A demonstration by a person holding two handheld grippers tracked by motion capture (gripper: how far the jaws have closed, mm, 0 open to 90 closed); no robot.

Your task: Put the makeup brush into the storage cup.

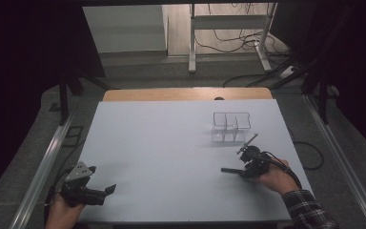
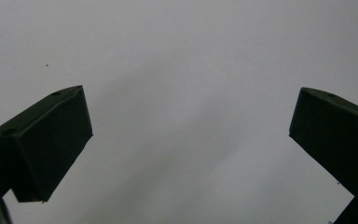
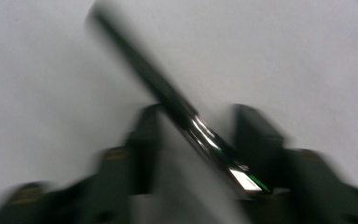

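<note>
1. Right gripper (image 1: 240, 164), held in the person's right hand (image 1: 275, 177) at the near right of the pale blue table top (image 1: 171, 157), sat clenched on a slim dark pen-like rod with a shiny metal section (image 3: 186, 119); in the right gripper view the rod crossed slantwise between the two black jaws.
2. That view was motion-blurred; jaw edges and the rod's tip were smeared, and whether both pads pressed the rod was hard to confirm.
3. From the high view a dark stick (image 1: 230, 170) jutted left out of the gripper just above the table; its far end merged with shadow.
4. Clear, compartmented plastic organiser box (image 1: 230, 127) stood just beyond the right gripper, apart from it; its walls were nearly see-through, so the inner dividers were hard to count.
5. Left gripper (image 1: 100, 193) rested at the near left edge, well apart from the rod, jaws spread wide with bare table between them.
6. Plaid sleeve (image 1: 307, 210) was cut off by the frame's bottom edge.
</note>
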